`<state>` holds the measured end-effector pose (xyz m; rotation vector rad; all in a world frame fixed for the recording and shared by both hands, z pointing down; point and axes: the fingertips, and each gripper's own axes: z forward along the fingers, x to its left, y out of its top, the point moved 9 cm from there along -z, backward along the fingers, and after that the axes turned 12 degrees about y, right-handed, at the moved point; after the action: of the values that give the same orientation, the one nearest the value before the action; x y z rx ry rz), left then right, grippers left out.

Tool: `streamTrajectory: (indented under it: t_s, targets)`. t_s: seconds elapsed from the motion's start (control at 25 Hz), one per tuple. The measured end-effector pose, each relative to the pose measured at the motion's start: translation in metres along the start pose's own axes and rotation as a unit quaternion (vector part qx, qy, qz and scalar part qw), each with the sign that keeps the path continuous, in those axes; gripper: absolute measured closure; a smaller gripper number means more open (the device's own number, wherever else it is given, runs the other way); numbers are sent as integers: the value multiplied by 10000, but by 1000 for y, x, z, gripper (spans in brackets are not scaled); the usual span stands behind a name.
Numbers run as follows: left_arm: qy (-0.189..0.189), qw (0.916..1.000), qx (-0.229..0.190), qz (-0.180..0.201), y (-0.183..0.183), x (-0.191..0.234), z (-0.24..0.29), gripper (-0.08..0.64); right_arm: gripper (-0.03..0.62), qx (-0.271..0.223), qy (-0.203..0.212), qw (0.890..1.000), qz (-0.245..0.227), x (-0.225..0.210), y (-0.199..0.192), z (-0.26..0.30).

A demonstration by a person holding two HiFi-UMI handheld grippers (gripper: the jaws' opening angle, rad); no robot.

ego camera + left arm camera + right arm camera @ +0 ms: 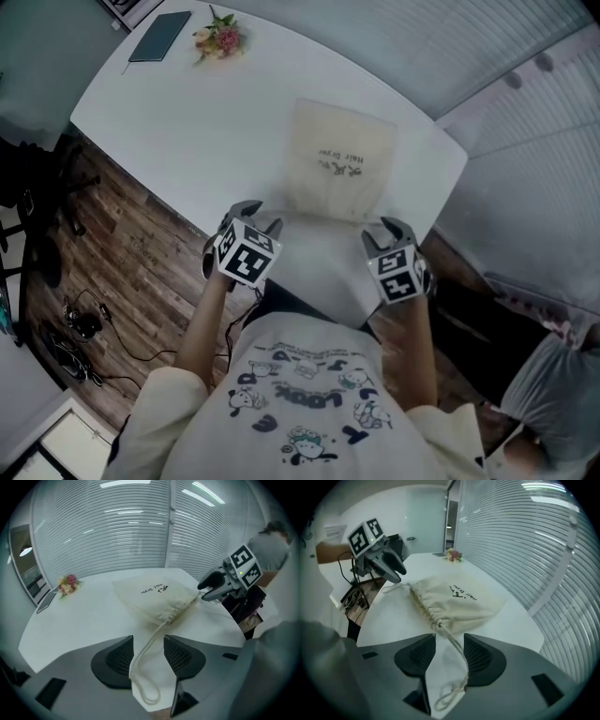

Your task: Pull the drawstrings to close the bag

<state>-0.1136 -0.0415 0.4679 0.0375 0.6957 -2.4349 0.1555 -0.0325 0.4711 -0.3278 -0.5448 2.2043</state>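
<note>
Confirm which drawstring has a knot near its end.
The drawstring between the right tool's open jaws: it bunches into a knot before its end loop. The left tool's drawstring ends in a plain loop.

Head view steeply down; both gripper views low, close, facing inward — all share bag (337,164).

Office or meeting room. Evidence: large white tabletop (187,122), slatted blinds (117,536) along the walls, strip ceiling lights (126,483), wood-plank floor (141,253) with loose cables (89,328). Dark notebook (160,37) and small flower bunch (217,38) at the tabletop's far corner.
</note>
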Motion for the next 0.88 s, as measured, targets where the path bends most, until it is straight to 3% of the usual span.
streamTrajectory:
  t_s: [0.24,0.4,0.56,0.68,0.88]
  targets:
    - [-191,9944,112,1037,22,-20,20,337,429,800,159,9914,-1022,0,10,16]
    - [-204,9878,331,1509,22,-27,30,337,492,1108,169,9843,-1360,2,11,19]
    - [-89,9843,278,1738,25,-32,32,355,508,1150,180,9824,-1463,6,12,21]
    - [-86,9833,166,1810,29,-35,31,464,535,1251,117,9803,-1523,8,13,23]
    - [-66,9831,185,1820,27,-38,33,497,556,1272,-40,9821,-1391,8,11,25]
